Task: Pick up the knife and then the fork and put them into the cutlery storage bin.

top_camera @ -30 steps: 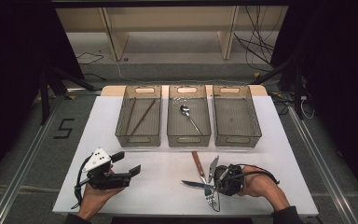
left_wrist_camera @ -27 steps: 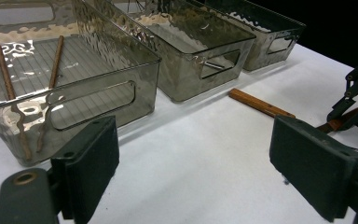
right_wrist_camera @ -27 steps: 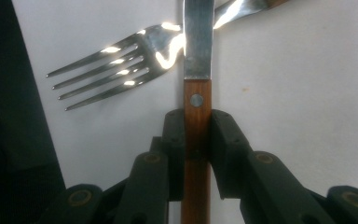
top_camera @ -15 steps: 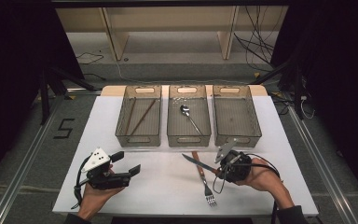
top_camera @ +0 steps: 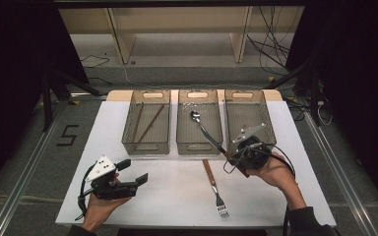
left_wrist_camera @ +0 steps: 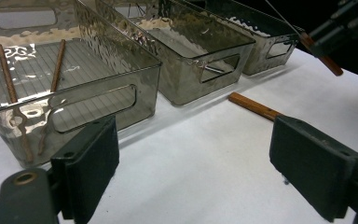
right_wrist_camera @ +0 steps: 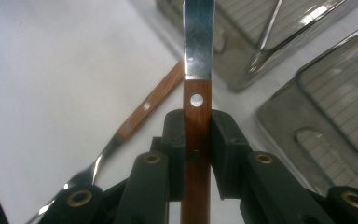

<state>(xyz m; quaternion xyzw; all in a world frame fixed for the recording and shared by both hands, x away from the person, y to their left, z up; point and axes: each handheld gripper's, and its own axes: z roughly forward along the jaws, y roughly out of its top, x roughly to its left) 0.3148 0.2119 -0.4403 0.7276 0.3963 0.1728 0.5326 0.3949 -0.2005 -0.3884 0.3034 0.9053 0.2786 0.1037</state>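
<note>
A: What differs from a second ago?

B: The right gripper (top_camera: 236,160) has risen off the white table (top_camera: 177,196) toward the bins, jaws clenched on the wooden handle of a steel-bladed knife (right_wrist_camera: 197,107). The blade points toward the smoky clear plastic middle bin (top_camera: 199,142); its tip is hard to make out, perhaps over that bin.

A: And the left?

B: The left gripper (top_camera: 130,179) hasn't moved, jaws released, nothing between them.

A: The surroundings?

B: A wooden-handled steel fork (top_camera: 214,187) lies on the table. Grey floor, dark room, pale wooden shelving (top_camera: 177,29) behind.
</note>
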